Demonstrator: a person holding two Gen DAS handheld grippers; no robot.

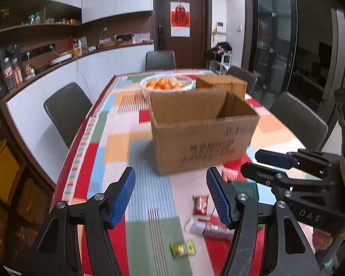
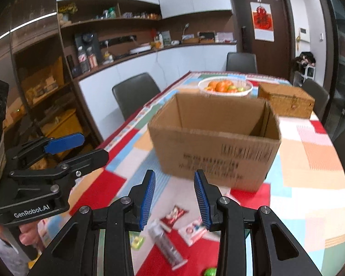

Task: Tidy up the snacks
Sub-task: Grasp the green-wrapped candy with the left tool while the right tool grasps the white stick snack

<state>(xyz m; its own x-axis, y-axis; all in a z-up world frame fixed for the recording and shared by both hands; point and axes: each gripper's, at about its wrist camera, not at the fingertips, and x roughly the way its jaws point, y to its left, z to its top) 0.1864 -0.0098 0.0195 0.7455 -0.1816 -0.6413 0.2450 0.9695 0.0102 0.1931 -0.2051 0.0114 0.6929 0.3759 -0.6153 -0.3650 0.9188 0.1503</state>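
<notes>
Item one: your left gripper [image 1: 171,195] hangs above the near end of the table [image 1: 117,142], on your side of the cardboard box [image 1: 202,128]. Its jaws stand about half apart with nothing between them; the blue pads [image 1: 124,197] touch nothing.

Item two: your right gripper [image 2: 174,197] hangs just beside the left one, also short of the cardboard box. Its jaws stand narrower, parted by a clear gap, and hold nothing.

Item three: the cardboard box sits open-topped near the middle of the table. What lies inside cannot be told from either view.

Item four: loose snacks lie on the tablecloth between you and the cardboard box:
- a red packet [image 1: 200,204], nearest the box;
- a silver wrapper [image 2: 166,246], closer to you than the red packet;
- a green and yellow sweet [image 1: 182,248], closest to you;
- a white and pink packet [image 2: 194,230], beside the silver wrapper.

Item five: behind the cardboard box stand a white basket [image 1: 147,89] of oranges and a brown woven case [image 2: 287,101].
</notes>
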